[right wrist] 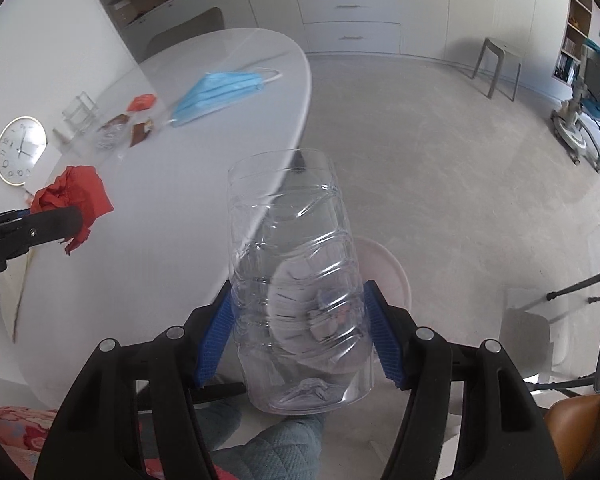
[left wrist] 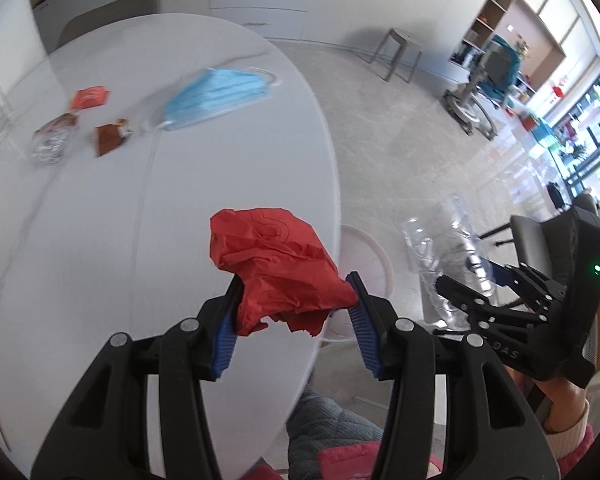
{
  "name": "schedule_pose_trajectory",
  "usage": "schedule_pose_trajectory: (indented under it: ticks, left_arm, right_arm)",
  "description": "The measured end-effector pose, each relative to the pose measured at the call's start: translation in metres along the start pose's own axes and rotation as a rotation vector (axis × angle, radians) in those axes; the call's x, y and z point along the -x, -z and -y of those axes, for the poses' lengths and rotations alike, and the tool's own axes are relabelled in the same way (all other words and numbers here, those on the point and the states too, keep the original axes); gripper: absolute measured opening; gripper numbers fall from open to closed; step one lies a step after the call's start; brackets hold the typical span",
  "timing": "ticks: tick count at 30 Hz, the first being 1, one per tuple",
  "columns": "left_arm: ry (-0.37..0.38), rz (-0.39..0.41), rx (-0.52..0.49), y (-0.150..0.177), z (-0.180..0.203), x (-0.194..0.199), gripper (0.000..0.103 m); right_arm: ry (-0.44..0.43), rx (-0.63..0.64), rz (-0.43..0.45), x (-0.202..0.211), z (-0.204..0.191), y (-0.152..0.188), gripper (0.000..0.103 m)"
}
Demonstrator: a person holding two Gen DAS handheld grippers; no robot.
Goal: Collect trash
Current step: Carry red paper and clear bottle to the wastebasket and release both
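**Both grippers loaded, held off the counter edge**

Left gripper (left wrist: 294, 296): fingers clenched on a crumpled red paper (left wrist: 278, 264). The blue pads press it from both sides; most of the wad sticks out past the fingertips. In the left wrist view it sits over the near rim of the white counter (left wrist: 100, 208). The right wrist view shows the same wad (right wrist: 76, 194) at far left, clear of the counter surface.

Right gripper (right wrist: 300, 308): fingers clenched on a clear plastic bottle (right wrist: 296, 264), crushed and dented, empty as far as visible. The pads grip its lower half; the rest points away from the camera. It hangs beyond the counter edge, above the floor. Directly below and behind it, a round pale bin (right wrist: 384, 268) stands on the floor just beside the counter.

Left on the counter, well apart from both grippers: a blue face mask (left wrist: 220, 96) near the far edge; an orange-red wrapper (left wrist: 90, 98); a brown wrapper (left wrist: 110, 140); a crinkled clear wrapper (left wrist: 54, 142). The three wrappers lie close together, to the left of the mask.

A grey stool (right wrist: 498, 66) stands on the floor far off.
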State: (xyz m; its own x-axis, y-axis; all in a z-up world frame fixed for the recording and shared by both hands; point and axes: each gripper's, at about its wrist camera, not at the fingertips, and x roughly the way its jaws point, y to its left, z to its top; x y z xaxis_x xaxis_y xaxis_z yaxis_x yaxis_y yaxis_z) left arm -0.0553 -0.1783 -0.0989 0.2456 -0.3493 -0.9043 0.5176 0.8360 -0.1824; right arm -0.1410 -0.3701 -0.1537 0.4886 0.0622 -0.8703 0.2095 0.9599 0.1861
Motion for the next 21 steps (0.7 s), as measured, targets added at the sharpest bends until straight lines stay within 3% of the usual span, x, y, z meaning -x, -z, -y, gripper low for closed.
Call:
schedule_pose_trajectory:
  ticks: [8, 13, 21]
  left_arm:
    - [0.056, -0.067, -0.093, -0.004, 0.059, -0.048, 0.049]
    - [0.04, -0.096, -0.098, -0.006, 0.071, -0.063, 0.049]
    - [0.032, -0.107, -0.138, -0.01, 0.085, -0.073, 0.049]
  right_arm:
    - [-0.01, -0.017, -0.058, -0.034, 0.038, 0.001, 0.065]
    - [0.0, 0.006, -0.094, -0.056, 0.045, -0.002, 0.079]
    - [0.05, -0.033, -0.078, -0.041, 0.067, 0.005, 0.084]
